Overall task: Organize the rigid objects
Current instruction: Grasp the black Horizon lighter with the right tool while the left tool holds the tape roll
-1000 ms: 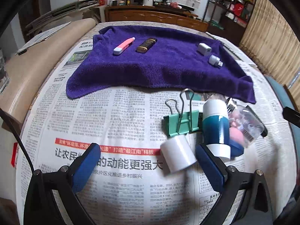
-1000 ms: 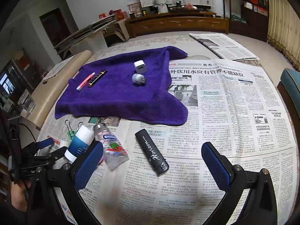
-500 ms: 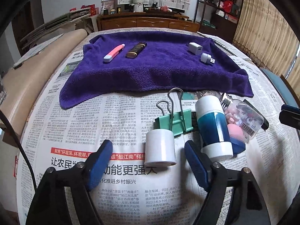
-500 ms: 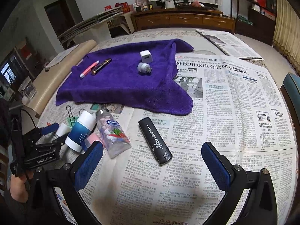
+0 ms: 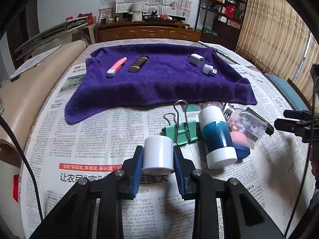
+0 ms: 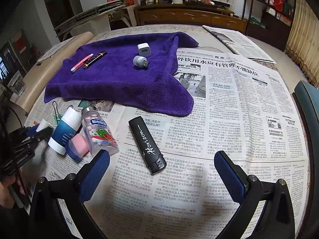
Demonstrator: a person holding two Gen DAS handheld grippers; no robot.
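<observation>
Soft, even daylight fills both views; shadows are faint, fisheye distortion bends the edges, corners darken, and focus is sharp.

Bare newspaper [image 6: 249,119] right of black lighter [image 6: 147,145]; left blocked by bottle [image 6: 99,131], tube [image 6: 64,128].

1. Mostly hidden behind the blue-and-white tube [image 5: 216,137]: pink-and-blue case [image 5: 239,141].
2. Partly covered by the clear bottle [image 5: 246,125]: black lighter [image 5: 266,124].
3. Barely visible past the left gripper [image 6: 38,130]: white cylinder [image 6: 42,124], contact unclear there.
4. Too small to read: bottle barcode.
</observation>
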